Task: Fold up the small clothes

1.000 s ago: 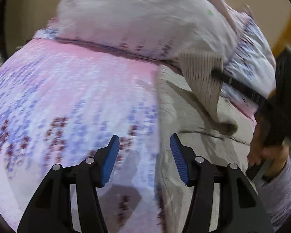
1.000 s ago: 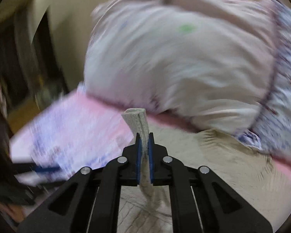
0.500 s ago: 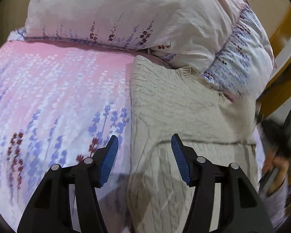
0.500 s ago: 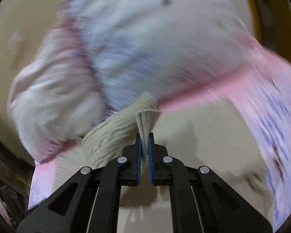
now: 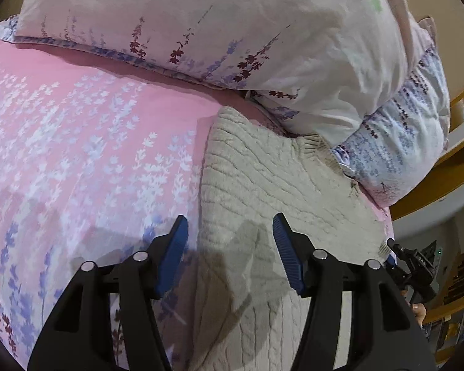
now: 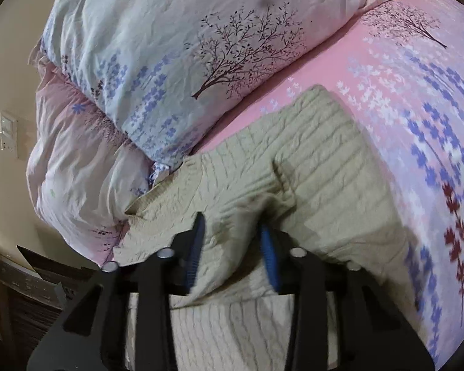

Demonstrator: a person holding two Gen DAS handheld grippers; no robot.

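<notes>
- A beige cable-knit sweater (image 5: 263, 185) is lying flat on a pink floral bedsheet (image 5: 77, 139), filling the lower centre of both views, its ribbed collar touching the stacked pillows (image 5: 232, 31) toward the upper right of the left wrist frame.
- One part of the knit is now sitting folded over the body, seen as a raised flap (image 6: 318, 154) in the centre right of the right wrist frame; the fold is judged to be under way, with the other side and the final halving still to be done.
- The right gripper (image 6: 232, 253) is hanging over the sweater at lower centre, its jaws having just been opening; they are standing apart with nothing pinched between them, only knit lying beneath.
- A second ago those same jaws were pressed together on a ribbed cuff held in the air; that cuff is no longer in them.
- The left gripper (image 5: 229, 253) is hovering with jaws spread, straddling the sweater's left edge where knit meets sheet, gripping nothing, as it was a second ago.
- In the left wrist view the sweater is sitting closer and larger than before.
</notes>
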